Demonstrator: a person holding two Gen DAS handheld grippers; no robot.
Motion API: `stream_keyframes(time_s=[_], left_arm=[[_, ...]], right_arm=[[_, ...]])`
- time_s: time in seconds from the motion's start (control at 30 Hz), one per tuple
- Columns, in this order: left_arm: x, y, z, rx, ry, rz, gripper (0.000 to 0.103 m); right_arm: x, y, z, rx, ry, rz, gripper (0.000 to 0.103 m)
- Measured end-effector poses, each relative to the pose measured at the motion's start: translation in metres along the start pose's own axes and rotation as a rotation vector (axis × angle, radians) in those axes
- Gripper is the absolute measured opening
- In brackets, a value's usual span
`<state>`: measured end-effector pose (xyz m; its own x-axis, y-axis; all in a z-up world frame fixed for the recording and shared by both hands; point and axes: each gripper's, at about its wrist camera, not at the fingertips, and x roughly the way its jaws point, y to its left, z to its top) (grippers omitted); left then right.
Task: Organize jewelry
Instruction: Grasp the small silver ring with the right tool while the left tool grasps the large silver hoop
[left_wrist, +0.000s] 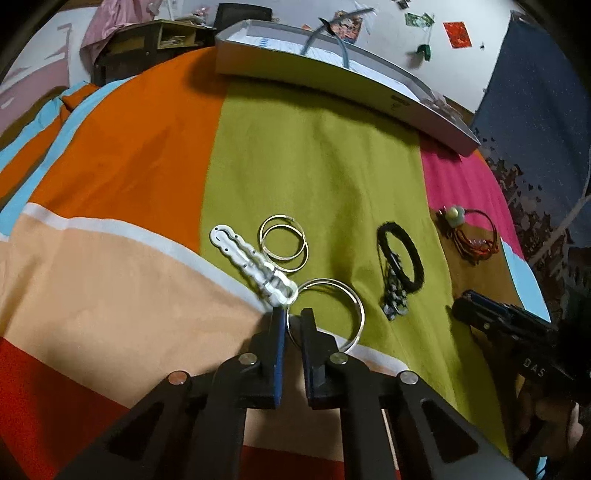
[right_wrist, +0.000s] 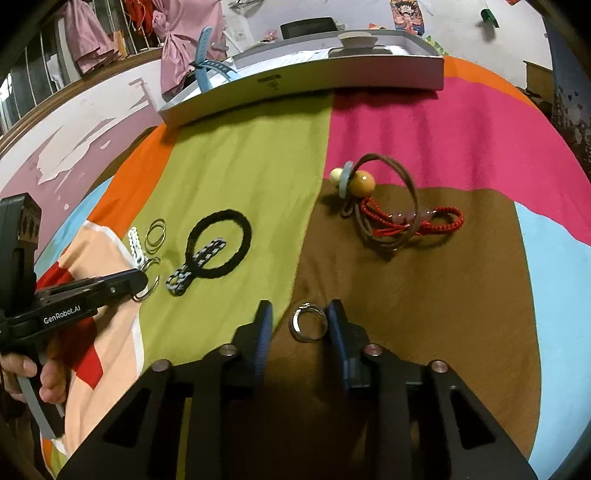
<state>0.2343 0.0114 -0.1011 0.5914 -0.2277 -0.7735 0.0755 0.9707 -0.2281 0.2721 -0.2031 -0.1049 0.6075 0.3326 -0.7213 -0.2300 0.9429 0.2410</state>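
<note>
— Black fingers with blue pads: the left gripper (left_wrist: 291, 321) has its jaws drawn close, with the rim of the large silver bangle (left_wrist: 332, 314) running through the narrow gap between them. Whether the pads actually pinch the metal, I cannot tell.

— And around it?

— The bangle lies flat on the green stripe of the patchwork cloth (left_wrist: 129, 155). Just beyond the fingertips a white link bracelet (left_wrist: 251, 266) lies slantwise, its near end touching the bangle's rim; beside that, two thin gold hoops (left_wrist: 283, 242) overlap each other.

— The right gripper (right_wrist: 300, 321)?

— Jaws spread wide, low over the brown patch, holding nothing. A small silver ring (right_wrist: 308, 326) lies on the cloth between the fingertips, nearer the right-hand finger — touching it or not, I cannot say.

— Farther out?

— To the left of the right gripper, a black hair band (right_wrist: 219, 243) on the green stripe, with a grey-and-black chain bracelet (right_wrist: 195, 267) lying across its lower edge. Ahead and to the right, a brown cord bracelet with beads (right_wrist: 373, 199) tangled with a red cord bracelet (right_wrist: 424, 221), across the pink and brown patches. At the far edge of the cloth, a shallow grey box (right_wrist: 303, 88) with a blue watch strap (right_wrist: 207, 62) sticking up from its left end.
</note>
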Motion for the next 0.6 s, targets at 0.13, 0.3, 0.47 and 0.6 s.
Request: stream_keyframes(time_s=[0.13,0.3,0.47,0.6], left_arm=[[0.0,-0.007,-0.002,0.028,0.013,-0.006,0.004],[-0.011,-0.016,-0.009,0.056,0.0,0.0,0.004],[-0.025,-0.026,-0.015,0.045,-0.015,-0.021,0.004],[-0.04,-0.033,-0.011,0.046,-0.05,-0.037,0.004]], right_arm=[[0.002,0.004,-0.006,0.004,0.008,0.016,0.019],[-0.002,0.007,-0.007,0.01,-0.018,0.049,0.018],[-0.02,-0.002,-0.008,0.042,-0.067,0.09,0.018],[-0.034,0.001,-0.003,0.029,-0.112,0.105,0.018]])
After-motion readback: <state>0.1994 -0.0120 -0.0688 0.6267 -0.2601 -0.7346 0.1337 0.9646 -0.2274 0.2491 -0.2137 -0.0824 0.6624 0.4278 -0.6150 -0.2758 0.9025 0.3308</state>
